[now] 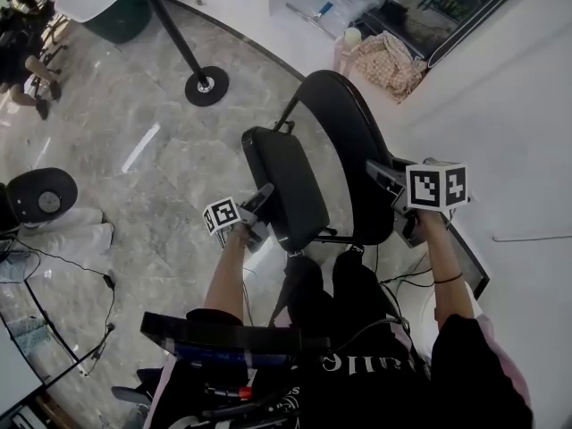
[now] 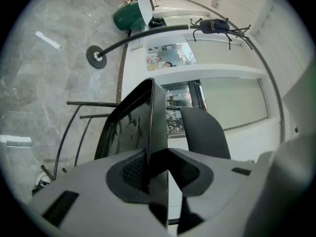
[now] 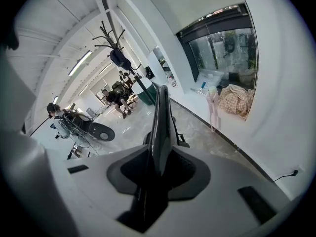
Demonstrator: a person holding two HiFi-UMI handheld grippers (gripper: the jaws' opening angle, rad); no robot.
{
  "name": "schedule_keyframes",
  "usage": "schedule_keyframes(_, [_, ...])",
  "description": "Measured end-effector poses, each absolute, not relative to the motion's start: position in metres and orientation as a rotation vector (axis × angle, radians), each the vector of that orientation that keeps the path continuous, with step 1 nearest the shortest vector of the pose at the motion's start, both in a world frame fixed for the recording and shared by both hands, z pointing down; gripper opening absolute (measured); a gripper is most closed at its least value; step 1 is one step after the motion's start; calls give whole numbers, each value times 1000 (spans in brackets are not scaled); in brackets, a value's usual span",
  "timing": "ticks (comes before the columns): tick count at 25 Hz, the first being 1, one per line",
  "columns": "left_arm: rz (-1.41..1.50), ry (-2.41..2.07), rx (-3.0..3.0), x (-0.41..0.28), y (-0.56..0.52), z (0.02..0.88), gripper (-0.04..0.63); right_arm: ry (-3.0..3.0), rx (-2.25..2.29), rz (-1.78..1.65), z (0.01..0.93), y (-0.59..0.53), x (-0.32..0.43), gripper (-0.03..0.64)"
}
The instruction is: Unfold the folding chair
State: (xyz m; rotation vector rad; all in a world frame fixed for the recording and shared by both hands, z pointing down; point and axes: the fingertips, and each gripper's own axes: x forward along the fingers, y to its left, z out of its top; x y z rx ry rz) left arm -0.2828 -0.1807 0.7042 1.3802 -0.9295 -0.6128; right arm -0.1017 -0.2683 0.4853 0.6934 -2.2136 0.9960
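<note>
My left hand-held gripper (image 1: 256,206) is clamped on the seat (image 1: 286,186) edge and my right hand-held gripper (image 1: 386,177) on the backrest (image 1: 344,132) rim of the folding chair (image 1: 359,199), which stands on the floor (image 1: 161,105) before me. The panels look stiff and smooth (probably slippery) and the frame light, so I'd hold the edges, clear of the hinges.

I see a glossy grey marbled floor (image 1: 134,195) meeting a curved white wall (image 1: 527,105) set with a dark glazed window (image 1: 447,7). A black stanchion post on a round base (image 1: 206,85) stands near a green round tub (image 2: 126,18). Long ceiling strip lights (image 3: 79,62) glow overhead.
</note>
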Motion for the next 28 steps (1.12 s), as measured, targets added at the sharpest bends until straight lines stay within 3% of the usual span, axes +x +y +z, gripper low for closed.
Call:
schedule_keyframes(10, [-559,-1088,1404,-319,-154,733,173,-2169,703,906,507,-274,-95,104])
schedule_keyframes(12, [-596,-1077,1451,-322,-152,728,375,-2148,705,901,512,-273,-94,103])
schedule_keyframes(13, [-588,-1086,1456,-326,-149,730,385,-2137,708,904,515,-273,-94,103])
schedule_keyframes(22, [-115,-1358,1339,-364,-119,813,374,-2110,715,776,544,-281,-95,115])
schedule_keyframes(24, [-103,-1382,1322,-375,-111,825,300,-2119,723,761,548,-279,-98,117])
schedule_keyframes(28, [-160,-1407,1279,-394,-102,844,287,-2118,740,751,557,-281,-101,118])
